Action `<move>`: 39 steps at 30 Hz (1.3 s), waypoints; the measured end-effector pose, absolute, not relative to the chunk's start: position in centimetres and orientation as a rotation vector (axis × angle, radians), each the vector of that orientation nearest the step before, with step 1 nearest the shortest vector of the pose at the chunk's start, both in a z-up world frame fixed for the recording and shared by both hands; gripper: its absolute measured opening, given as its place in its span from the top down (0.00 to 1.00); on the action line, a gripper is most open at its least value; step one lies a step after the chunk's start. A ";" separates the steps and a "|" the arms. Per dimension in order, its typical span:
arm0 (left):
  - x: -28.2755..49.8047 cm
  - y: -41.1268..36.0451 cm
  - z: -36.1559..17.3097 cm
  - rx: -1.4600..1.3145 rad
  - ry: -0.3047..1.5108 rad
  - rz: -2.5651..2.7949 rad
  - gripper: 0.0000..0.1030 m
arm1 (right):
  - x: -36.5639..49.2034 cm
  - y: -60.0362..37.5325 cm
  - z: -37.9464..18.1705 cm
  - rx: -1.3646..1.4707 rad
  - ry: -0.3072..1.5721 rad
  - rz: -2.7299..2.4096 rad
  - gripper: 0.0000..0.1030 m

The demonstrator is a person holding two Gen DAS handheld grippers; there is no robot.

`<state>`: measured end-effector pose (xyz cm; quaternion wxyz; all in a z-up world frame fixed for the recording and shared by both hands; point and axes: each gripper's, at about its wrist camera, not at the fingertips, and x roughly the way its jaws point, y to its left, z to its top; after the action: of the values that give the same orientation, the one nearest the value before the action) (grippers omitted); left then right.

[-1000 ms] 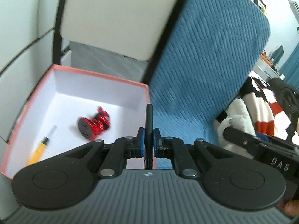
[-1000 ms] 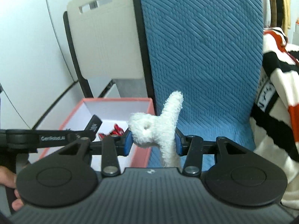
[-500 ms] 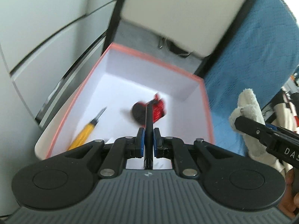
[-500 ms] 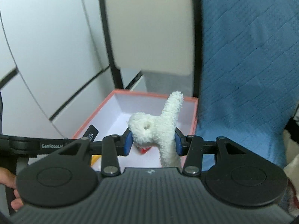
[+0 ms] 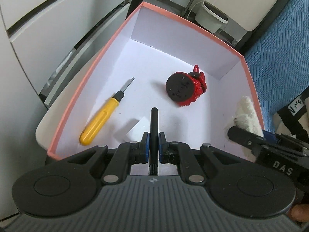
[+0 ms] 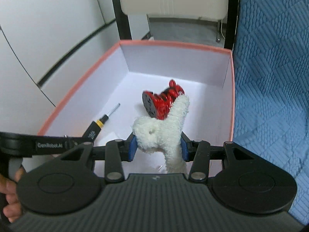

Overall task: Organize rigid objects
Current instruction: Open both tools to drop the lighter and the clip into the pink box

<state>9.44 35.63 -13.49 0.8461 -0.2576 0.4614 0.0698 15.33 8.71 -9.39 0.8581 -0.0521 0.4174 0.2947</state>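
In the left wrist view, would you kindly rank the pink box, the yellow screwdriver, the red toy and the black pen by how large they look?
1. Box
2. Screwdriver
3. Pen and red toy: unsure, since the pen sits nearest the camera and is partly hidden.

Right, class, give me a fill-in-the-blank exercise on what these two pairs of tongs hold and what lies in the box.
1. The left tongs grip a thin black ____.
2. The right tongs grip a fluffy ____ toy.
3. The screwdriver in the box has a ____ handle.
4. The red figurine lies ____ the box.

Missing words: pen; white; yellow; inside
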 end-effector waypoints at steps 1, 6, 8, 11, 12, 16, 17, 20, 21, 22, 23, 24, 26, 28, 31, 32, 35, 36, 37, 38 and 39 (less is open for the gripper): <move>9.5 35.6 -13.6 -0.543 0.975 0.145 0.89 | 15.4 8.8 -9.7 -0.107 0.881 0.615 0.53; 9.9 35.3 -13.9 -0.542 0.982 0.136 0.89 | 15.7 8.7 -10.3 -0.100 0.892 0.593 0.52; 9.9 35.3 -13.9 -0.548 0.983 0.143 0.89 | 16.1 8.6 -10.4 -0.091 0.897 0.584 0.51; 10.0 35.3 -13.5 -0.549 0.985 0.151 0.88 | 16.2 8.2 -10.2 -0.054 0.904 0.598 0.45; 9.9 35.3 -13.3 -0.549 0.982 0.156 0.88 | 16.2 8.0 -10.0 -0.040 0.908 0.615 0.40; 9.3 34.8 -11.5 -0.530 0.947 0.157 0.88 | 15.4 7.3 -8.6 -0.031 0.866 0.613 0.37; 9.1 34.6 -10.9 -0.524 0.936 0.160 0.88 | 15.3 7.1 -8.0 -0.021 0.854 0.617 0.37; 8.6 33.9 -9.5 -0.526 0.906 0.163 0.88 | 14.5 6.0 -6.3 0.000 0.808 0.639 0.37; 8.4 33.6 -9.1 -0.524 0.896 0.164 0.88 | 14.2 5.7 -5.8 -0.002 0.791 0.648 0.37; 8.2 33.3 -8.7 -0.520 0.885 0.163 0.88 | 13.9 5.4 -5.4 -0.006 0.779 0.653 0.37; 7.9 33.0 -8.1 -0.514 0.874 0.163 0.88 | 13.7 5.1 -5.0 -0.012 0.769 0.651 0.37; 7.7 32.8 -7.7 -0.509 0.866 0.164 0.88 | 13.4 4.8 -4.6 -0.018 0.755 0.649 0.37; 7.0 32.3 -6.8 -0.501 0.845 0.170 0.88 | 12.9 4.2 -3.8 -0.023 0.728 0.655 0.37; 6.4 32.0 -6.0 -0.499 0.829 0.173 0.88 | 12.4 3.6 -3.0 -0.019 0.702 0.658 0.37; 5.6 31.3 -4.7 -0.489 0.806 0.168 0.88 | 11.7 2.8 -1.8 -0.015 0.668 0.667 0.37; 5.3 31.0 -4.3 -0.480 0.799 0.168 0.88 | 11.5 2.6 -1.4 -0.017 0.657 0.671 0.37; 4.4 30.3 -3.5 -0.466 0.787 0.163 0.86 | 10.6 2.0 -0.6 -0.019 0.633 0.684 0.37; 4.2 30.2 -3.3 -0.464 0.780 0.162 0.83 | 10.3 1.7 -0.5 -0.019 0.632 0.688 0.37; 3.8 30.0 -3.1 -0.464 0.772 0.162 0.73 | 10.0 1.4 -0.4 -0.018 0.631 0.691 0.37; 3.5 29.8 -3.0 -0.461 0.765 0.165 0.63 | 9.7 1.0 -0.4 -0.016 0.632 0.692 0.37; 3.2 29.5 -2.9 -0.453 0.758 0.168 0.59 | 9.4 0.7 -0.4 -0.014 0.631 0.690 0.37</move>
<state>3.15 29.46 -2.89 0.9008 -0.2189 0.3662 0.0813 9.37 0.65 -0.35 0.8928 -0.0067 0.3040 0.3324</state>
